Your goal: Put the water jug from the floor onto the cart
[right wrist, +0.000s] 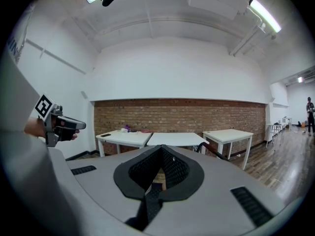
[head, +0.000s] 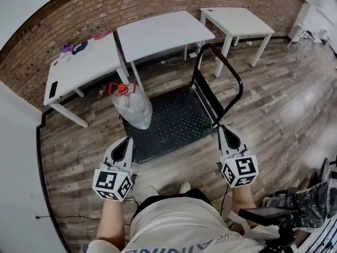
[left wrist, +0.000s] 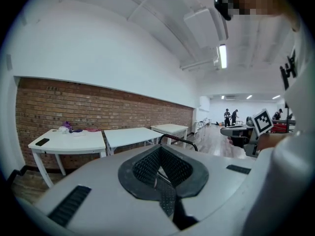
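While left gripper (head: 126, 140) and right gripper (head: 224, 128) sit clenched empty, that water jug (head: 134, 109) looks heavy, slick: grab its red handle (head: 114, 90).

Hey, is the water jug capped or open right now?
Capped: the head view shows a red cap on top of the water jug.

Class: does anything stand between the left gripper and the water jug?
Nothing visible does. The left gripper, jaws shut and empty, faces the water jug at the far left corner of the cart; only floor and deck lie between.
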